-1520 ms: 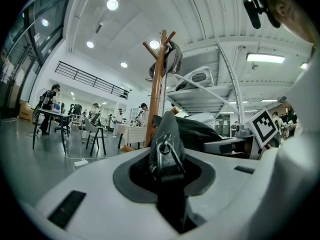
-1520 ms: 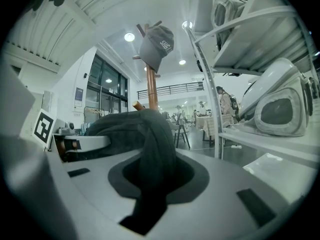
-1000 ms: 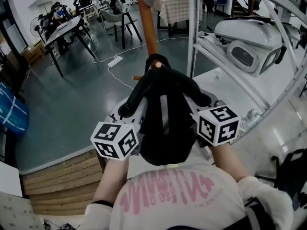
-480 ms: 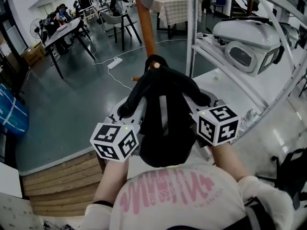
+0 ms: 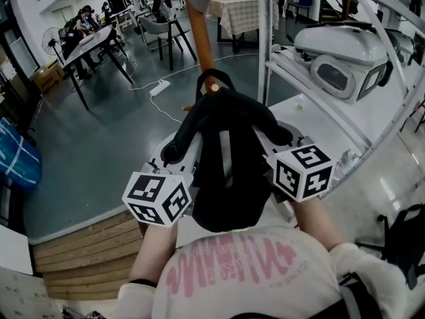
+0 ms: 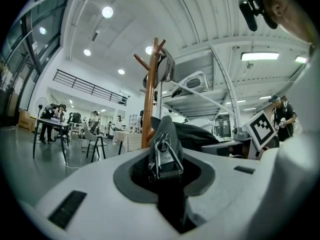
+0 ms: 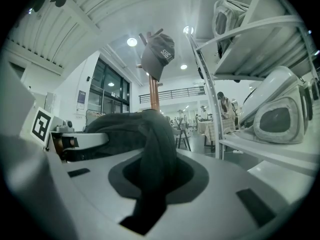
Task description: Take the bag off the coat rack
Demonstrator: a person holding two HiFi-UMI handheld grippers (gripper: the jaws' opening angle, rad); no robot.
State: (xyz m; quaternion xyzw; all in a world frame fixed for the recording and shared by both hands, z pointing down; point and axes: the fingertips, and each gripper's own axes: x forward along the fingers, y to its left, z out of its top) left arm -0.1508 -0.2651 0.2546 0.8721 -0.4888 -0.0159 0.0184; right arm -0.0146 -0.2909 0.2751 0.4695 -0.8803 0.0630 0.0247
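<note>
A black bag hangs between my two grippers, its top loop over a peg of the wooden coat rack. My left gripper is shut on the bag's left strap. In the left gripper view the strap's metal buckle sits between the jaws of the left gripper, with the coat rack beyond. My right gripper is shut on the right strap. The right gripper view shows that strap pinched in the right gripper. A grey cap hangs high on the rack.
A metal shelf frame with a white domed carrier stands close at the right. A power strip and cable lie on the floor beyond the rack. Tables, chairs and people are at the far left. Wooden boards lie at the lower left.
</note>
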